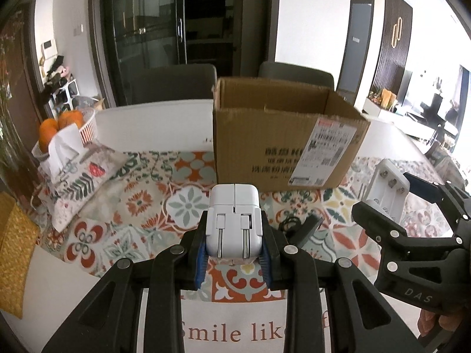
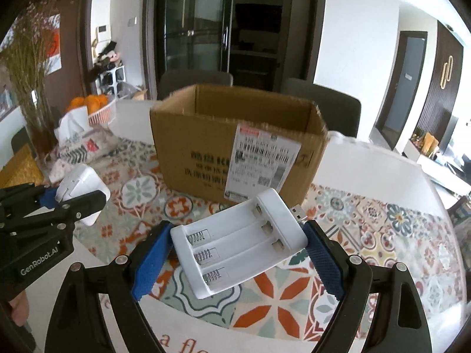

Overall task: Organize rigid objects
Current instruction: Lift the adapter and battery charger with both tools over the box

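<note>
My left gripper (image 1: pixel 234 241) is shut on a white plug adapter (image 1: pixel 234 220), held above the patterned cloth; the same adapter (image 2: pixel 84 192) and left gripper (image 2: pixel 73 203) show at the left of the right wrist view. My right gripper (image 2: pixel 238 253) is shut on a white battery charger (image 2: pixel 238 241) with three empty slots and a USB plug (image 2: pixel 298 212) at its far end. The charger (image 1: pixel 388 189) and right gripper (image 1: pixel 394 200) appear at the right of the left wrist view. An open cardboard box (image 1: pixel 282 138) (image 2: pixel 235 144) stands just beyond both grippers.
A patterned tablecloth (image 1: pixel 153 200) covers the white table (image 1: pixel 153 117). At the far left sit a tissue pouch (image 1: pixel 73 173) and a white basket (image 1: pixel 88 123) of oranges. A black cable (image 1: pixel 290 223) lies on the cloth under the left gripper. Two grey chairs (image 1: pixel 173 82) stand behind the table.
</note>
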{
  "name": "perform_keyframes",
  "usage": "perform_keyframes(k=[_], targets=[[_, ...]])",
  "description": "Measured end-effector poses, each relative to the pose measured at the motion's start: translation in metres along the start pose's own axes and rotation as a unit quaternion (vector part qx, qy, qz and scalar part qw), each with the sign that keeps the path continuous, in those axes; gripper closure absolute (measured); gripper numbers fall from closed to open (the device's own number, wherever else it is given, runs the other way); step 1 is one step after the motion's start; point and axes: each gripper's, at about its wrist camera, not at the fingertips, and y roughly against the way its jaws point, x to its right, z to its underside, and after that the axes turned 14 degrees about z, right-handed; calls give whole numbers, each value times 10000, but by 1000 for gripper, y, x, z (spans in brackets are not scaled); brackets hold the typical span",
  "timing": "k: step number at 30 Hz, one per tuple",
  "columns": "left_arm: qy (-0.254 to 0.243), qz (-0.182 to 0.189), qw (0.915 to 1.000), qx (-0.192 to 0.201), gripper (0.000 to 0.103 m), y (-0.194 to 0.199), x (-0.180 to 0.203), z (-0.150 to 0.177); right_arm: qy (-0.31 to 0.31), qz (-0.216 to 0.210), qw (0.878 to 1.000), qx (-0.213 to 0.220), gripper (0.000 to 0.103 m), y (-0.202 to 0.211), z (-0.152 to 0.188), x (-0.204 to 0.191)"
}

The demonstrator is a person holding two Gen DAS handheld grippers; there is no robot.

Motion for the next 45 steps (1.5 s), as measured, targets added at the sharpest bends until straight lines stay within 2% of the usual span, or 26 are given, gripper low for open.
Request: perform_keyframes(k=[10, 17, 30, 39, 45], targets=[[9, 207, 9995, 224, 74, 21, -3, -29, -170, 53, 9997, 171, 15, 21, -32, 2], [-174, 282, 9986, 408, 74, 27, -3, -55, -263, 115, 9990, 353, 15, 28, -54, 5], [-449, 519, 9958, 602, 74, 8, 0, -112, -545, 37, 9978, 374, 15, 3, -98, 22], [-402, 602, 9962, 478, 74, -18, -4, -143, -486, 126, 9979, 406, 15, -20, -131, 28], [-381, 501, 9979, 180, 74, -43, -5, -159, -404, 47, 9990, 171, 15, -49, -145, 30]])
